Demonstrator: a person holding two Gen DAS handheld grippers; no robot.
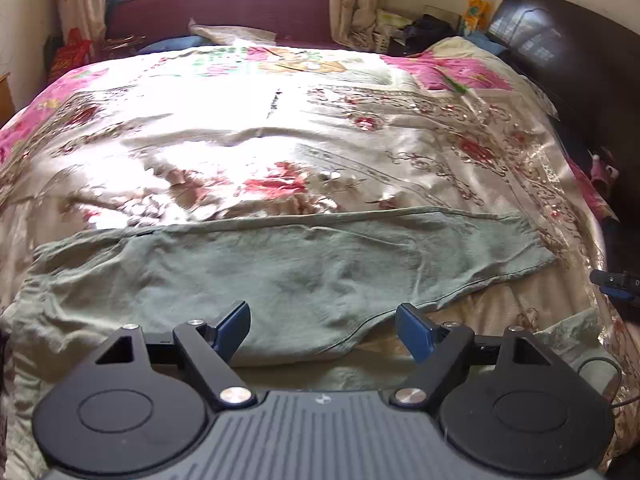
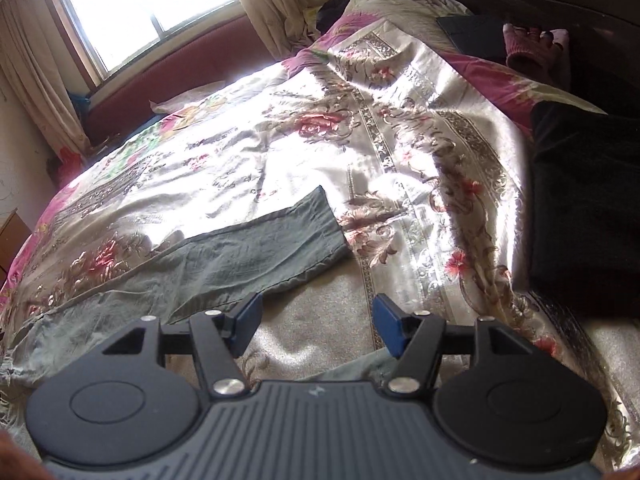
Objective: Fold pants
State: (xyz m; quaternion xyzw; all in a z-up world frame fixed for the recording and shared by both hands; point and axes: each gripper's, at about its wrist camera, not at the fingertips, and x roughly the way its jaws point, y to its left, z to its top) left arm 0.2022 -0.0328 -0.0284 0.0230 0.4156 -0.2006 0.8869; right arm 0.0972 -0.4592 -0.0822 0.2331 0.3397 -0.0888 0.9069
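The pants [image 1: 280, 272] are laid lengthwise along the near edge of the bed [image 1: 320, 92], legs stacked. Both the left gripper [image 1: 324, 330] and right gripper [image 2: 316, 326] are held open and empty. The slick bedspread [image 2: 400, 152] is a risk — layers may be dragged askew if only one is pinched.

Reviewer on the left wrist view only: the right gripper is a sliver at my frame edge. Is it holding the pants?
Observer: No. The right gripper is open, nothing between its jaws.
Operator: Where does it sit relative to the pants?
Observer: Just short of the pants leg's near edge, over bare bedspread.
Operator: Anything to its right I can't see?
Observer: A dark folded cloth lies on the bed there.
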